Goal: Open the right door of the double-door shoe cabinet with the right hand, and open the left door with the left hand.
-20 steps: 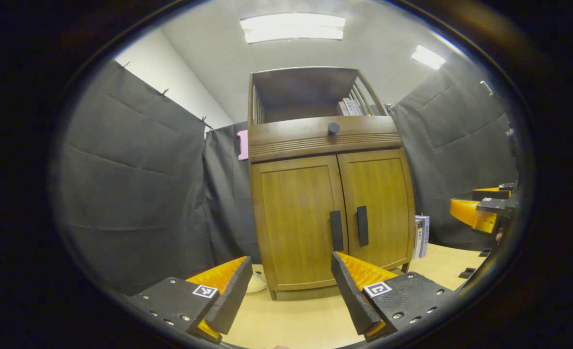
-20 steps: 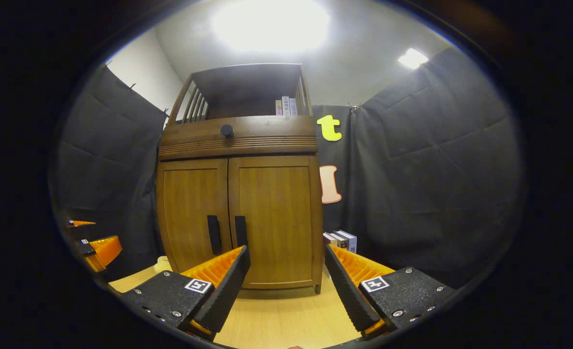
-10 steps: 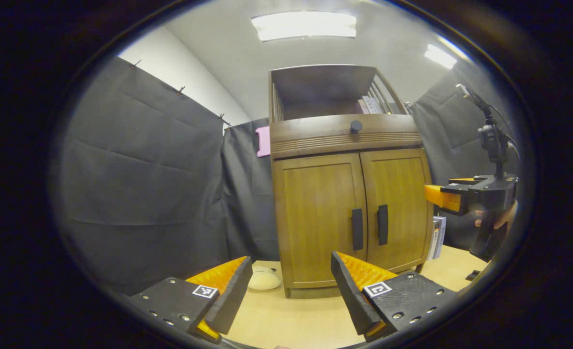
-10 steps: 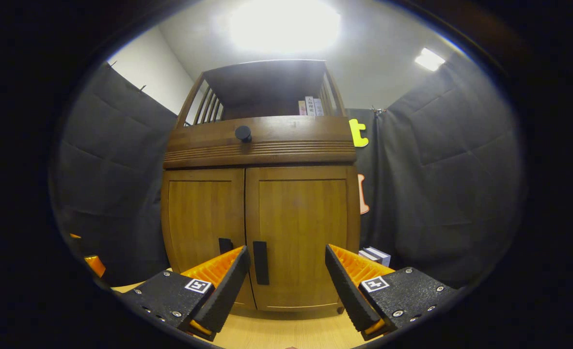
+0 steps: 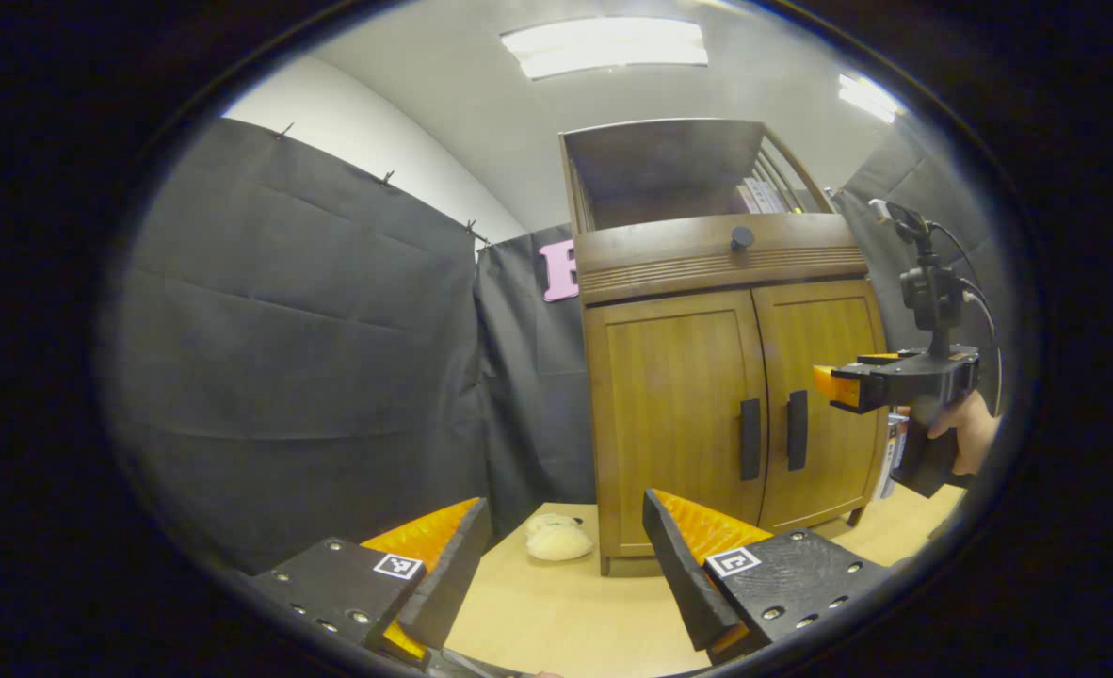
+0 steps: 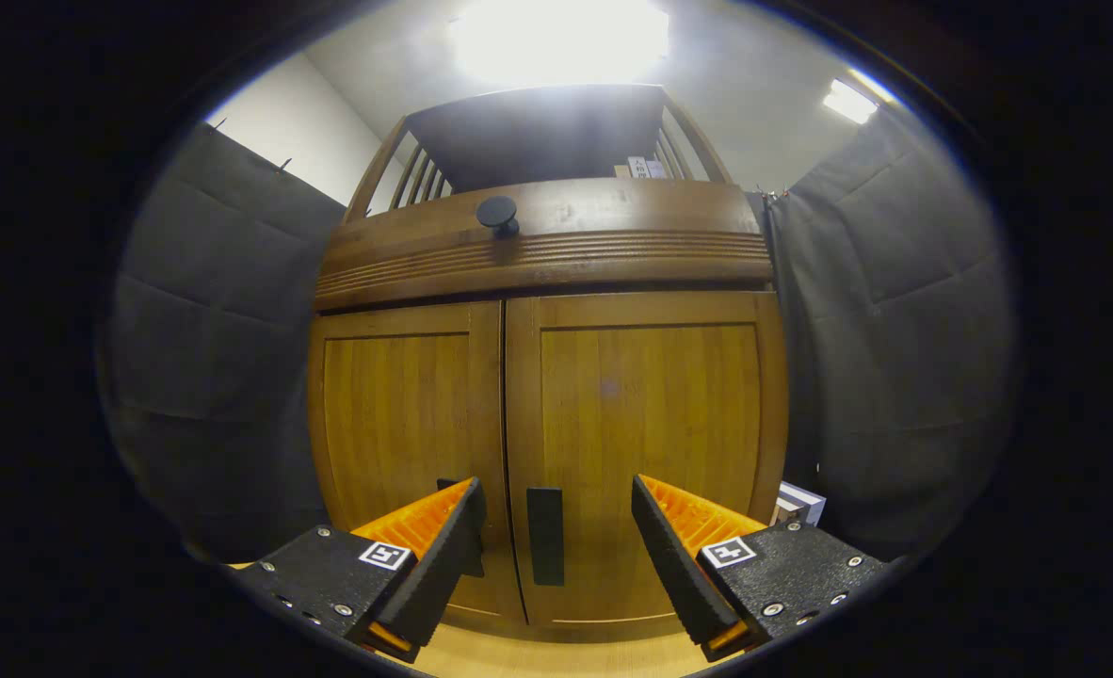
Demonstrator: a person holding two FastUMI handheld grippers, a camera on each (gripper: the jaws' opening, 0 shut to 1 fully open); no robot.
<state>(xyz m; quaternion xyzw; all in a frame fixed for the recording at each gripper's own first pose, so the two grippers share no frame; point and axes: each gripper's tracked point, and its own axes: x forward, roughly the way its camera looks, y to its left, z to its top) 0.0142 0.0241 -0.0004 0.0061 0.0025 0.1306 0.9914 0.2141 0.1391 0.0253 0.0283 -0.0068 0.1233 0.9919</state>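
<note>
the right gripper [image 6: 556, 541] is the nearer of the two to the shoe cabinet [image 6: 547, 377], and its jaws are spread wide and hold nothing. in the right gripper view the right door's handle [image 6: 544, 549] stands straight ahead in the gap between the two fingers, a little left of the midline, with its long axis upright. the fingers lie side by side, so they already bracket that upright bar across its narrow width; the coming move looks like a plain push forward, nudged slightly left, until the bar sits between the pads. how much gap remains to the door face is hard to judge through the fisheye, though the handle seems close and not yet touched.

both doors look closed. the left door's handle [image 5: 750, 439] sits just beside the right one at the centre seam, also upright. in the left gripper view the left gripper [image 5: 561, 565] hangs well back over the desk [image 5: 556, 612], jaws likewise released and empty, with the cabinet off to its right. from there the right gripper appears beside the right door [image 5: 825, 395], held by a hand [image 5: 966, 433]. the right door is the natural first pull.
</note>
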